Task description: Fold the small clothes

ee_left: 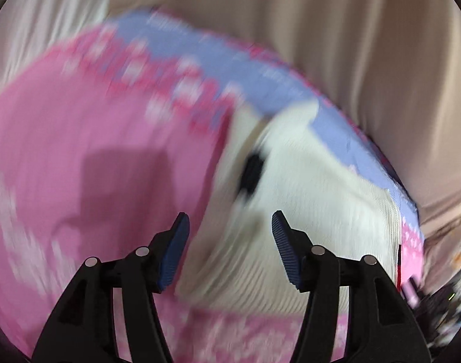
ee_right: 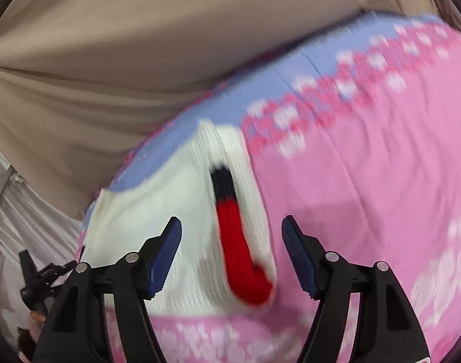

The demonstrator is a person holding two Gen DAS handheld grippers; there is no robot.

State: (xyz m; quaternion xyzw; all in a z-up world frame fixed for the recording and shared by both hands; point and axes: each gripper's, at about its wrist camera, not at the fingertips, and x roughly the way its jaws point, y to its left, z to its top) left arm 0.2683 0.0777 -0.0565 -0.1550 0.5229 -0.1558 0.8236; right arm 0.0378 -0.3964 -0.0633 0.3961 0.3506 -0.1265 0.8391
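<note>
Both grippers are hanging over the same spot with nothing pinched. Left gripper [ee_left: 230,248] has its jaws spread wide, and so does the right gripper [ee_right: 232,254]. Biggest thing under them is the pink and lavender cloth [ee_left: 79,139] covering the surface, running out past both sets of jaws. On it lies the white ribbed garment [ee_right: 169,211], straight ahead between the right jaws and ahead-right of the left ones. Its red and dark stripe [ee_right: 236,242] sits right in the right gripper's gap. Everything's pretty motion-blurred.
</note>
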